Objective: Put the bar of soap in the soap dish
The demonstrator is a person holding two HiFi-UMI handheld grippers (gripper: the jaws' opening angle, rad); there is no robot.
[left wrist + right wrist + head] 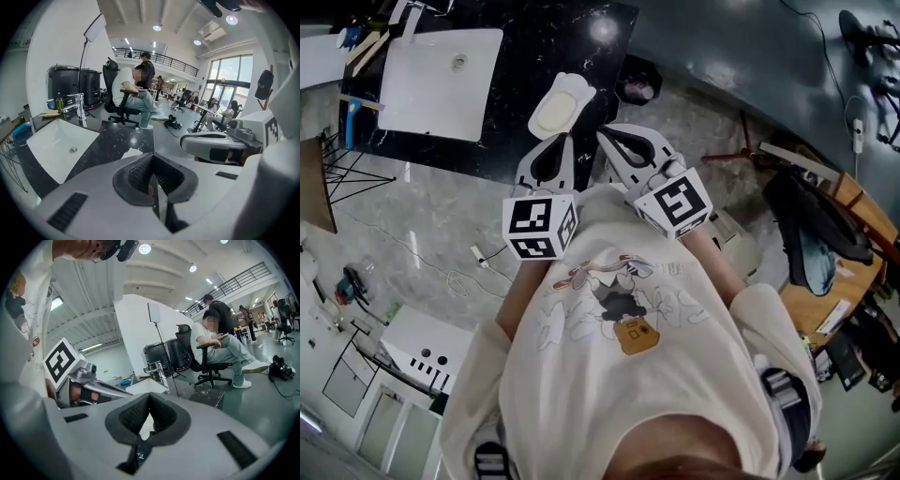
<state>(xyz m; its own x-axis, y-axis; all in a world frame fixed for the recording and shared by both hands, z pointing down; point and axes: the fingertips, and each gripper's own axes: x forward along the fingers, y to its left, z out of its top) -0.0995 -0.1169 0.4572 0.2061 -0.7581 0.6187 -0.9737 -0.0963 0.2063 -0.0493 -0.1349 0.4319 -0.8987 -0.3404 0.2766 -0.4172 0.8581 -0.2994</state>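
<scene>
A cream bar of soap [559, 111] lies in a white oval soap dish [575, 86] at the near edge of the black marble counter [544, 37]. Just short of the dish, my left gripper [559, 141] is shut with nothing in it. My right gripper [615, 133] sits beside it to the right, off the counter's edge, also shut and empty. In the left gripper view the pads [140, 171] meet, and a white corner of the dish [131, 152] shows beyond them. The right gripper [149, 398] has its pads closed, with a pale patch in the gap below.
A white sink [441, 82] is set into the counter's left part, with a faucet [77, 107] behind it. A person sits on an office chair [123, 101] beyond the counter. A black object [637, 89] and cables lie on the grey floor.
</scene>
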